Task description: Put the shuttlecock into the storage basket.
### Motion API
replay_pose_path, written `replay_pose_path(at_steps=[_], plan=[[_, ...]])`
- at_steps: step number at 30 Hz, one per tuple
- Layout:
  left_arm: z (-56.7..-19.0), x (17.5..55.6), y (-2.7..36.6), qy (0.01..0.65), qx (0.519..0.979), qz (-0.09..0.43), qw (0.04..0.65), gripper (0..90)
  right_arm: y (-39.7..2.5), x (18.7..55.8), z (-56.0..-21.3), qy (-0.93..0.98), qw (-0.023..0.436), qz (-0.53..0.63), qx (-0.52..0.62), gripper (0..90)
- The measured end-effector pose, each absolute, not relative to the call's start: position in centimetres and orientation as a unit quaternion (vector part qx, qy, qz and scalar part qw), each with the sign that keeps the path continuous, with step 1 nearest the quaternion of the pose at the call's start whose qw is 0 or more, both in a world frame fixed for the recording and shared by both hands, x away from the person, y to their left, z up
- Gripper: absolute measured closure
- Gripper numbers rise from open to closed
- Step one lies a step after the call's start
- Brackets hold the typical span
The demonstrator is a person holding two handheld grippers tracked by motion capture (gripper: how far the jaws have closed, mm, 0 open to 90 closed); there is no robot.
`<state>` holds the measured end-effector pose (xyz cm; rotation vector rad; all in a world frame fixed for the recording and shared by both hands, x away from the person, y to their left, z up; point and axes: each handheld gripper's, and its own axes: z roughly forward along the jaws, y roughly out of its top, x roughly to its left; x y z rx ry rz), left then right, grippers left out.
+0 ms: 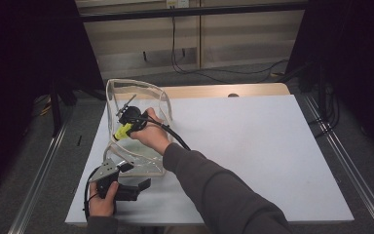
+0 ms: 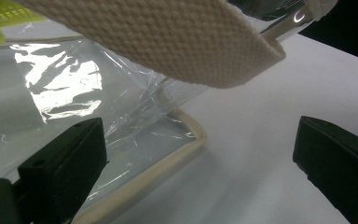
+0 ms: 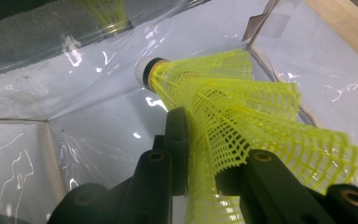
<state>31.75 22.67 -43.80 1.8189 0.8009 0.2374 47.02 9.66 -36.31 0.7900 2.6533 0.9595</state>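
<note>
A clear plastic bag (image 1: 132,83) with beige trim stands on the left of the white table (image 1: 253,146). My right gripper (image 1: 125,123) reaches into the bag's open top, shut on the skirt of a yellow mesh shuttlecock (image 1: 121,132). In the right gripper view the shuttlecock (image 3: 228,102) points its white and black cork toward the bag's clear floor, pinched between the jaws of the right gripper (image 3: 203,149). My left gripper (image 1: 137,189) rests at the bag's near corner. Its jaws stand wide open (image 2: 198,172) beside the bag's beige rim (image 2: 168,158), under a woven strap (image 2: 168,37).
A wooden strip (image 1: 214,90) edges the table's far side. Cables (image 1: 199,73) trail on the floor behind it, and metal rails (image 1: 341,161) run along both sides. A second yellow shape (image 3: 107,14) shows through the plastic; it may be a reflection.
</note>
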Motion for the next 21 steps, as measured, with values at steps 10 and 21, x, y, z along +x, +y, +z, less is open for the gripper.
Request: replay_pose_path(at_steps=[10,21], plan=[[-43.8,31.73,22.69,0.336,0.765,0.1,0.541,2.6,9.93,46.89,-36.7,0.906,0.105,0.316,0.26,78.4],[-43.8,31.7,22.73,0.338,0.764,0.101,0.54,2.6,10.37,46.69,-37.19,0.912,0.093,0.31,0.25,75.5]])
